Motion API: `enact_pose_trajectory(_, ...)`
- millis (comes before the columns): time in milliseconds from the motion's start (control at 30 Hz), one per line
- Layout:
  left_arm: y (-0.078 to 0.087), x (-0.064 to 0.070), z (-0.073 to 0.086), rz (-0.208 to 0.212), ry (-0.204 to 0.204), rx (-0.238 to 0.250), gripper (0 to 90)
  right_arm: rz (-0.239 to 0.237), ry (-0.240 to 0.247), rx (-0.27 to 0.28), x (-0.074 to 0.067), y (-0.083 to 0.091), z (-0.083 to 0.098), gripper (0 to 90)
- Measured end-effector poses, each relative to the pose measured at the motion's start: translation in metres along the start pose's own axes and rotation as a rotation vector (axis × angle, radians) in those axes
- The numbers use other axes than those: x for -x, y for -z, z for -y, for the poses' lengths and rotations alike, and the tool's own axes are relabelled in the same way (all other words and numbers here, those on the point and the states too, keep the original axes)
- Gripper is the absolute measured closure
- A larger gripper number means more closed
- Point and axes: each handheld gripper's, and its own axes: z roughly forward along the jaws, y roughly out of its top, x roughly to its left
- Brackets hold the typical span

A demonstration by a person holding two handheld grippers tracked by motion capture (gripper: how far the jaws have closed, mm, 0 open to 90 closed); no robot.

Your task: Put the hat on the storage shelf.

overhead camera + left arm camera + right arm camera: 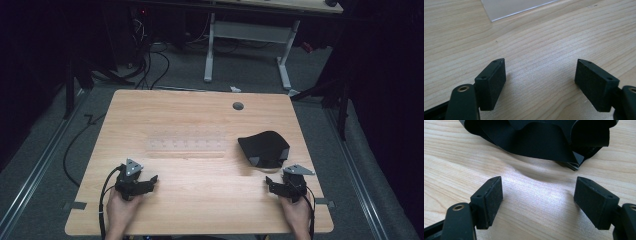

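Both grippers wide apart, nothing held. Crumpled black cloth (264, 149) sits on the light wooden desk (200, 200), just ahead of your right gripper (278, 184). Go low, catch the near edge. Left gripper (148, 181) idles near the clear plastic sheet (185, 145), well apart from the cloth.

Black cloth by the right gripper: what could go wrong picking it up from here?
1. The black cloth lies crumpled in loose folds, so the open right gripper may pinch just one layer and drag the rest.
2. A clear sheet lies flat beside it on the table and is hard to see; a dragged cloth could shift it.
3. The open left gripper sits far off, so little help steadying.
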Motion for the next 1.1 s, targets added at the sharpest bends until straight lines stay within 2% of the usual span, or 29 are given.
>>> enact_pose_trajectory(667, 0.000, 0.000, 0.000, -0.002, 0.001, 0.000, 25.5, 0.000, -0.001, 0.001, 0.000, 0.001, 0.001, 24.4)
enact_pose_trajectory(900, 0.000, 0.000, 0.000, -0.002, 0.002, 0.001, 25.7, 0.012, -0.017, 0.014, 0.001, 0.005, 0.004, 34.2)
enact_pose_trajectory(1100, 0.000, 0.000, 0.000, -0.002, 0.003, 0.001, 25.6, 0.015, -0.036, 0.016, 0.004, 0.010, 0.007, 37.5)
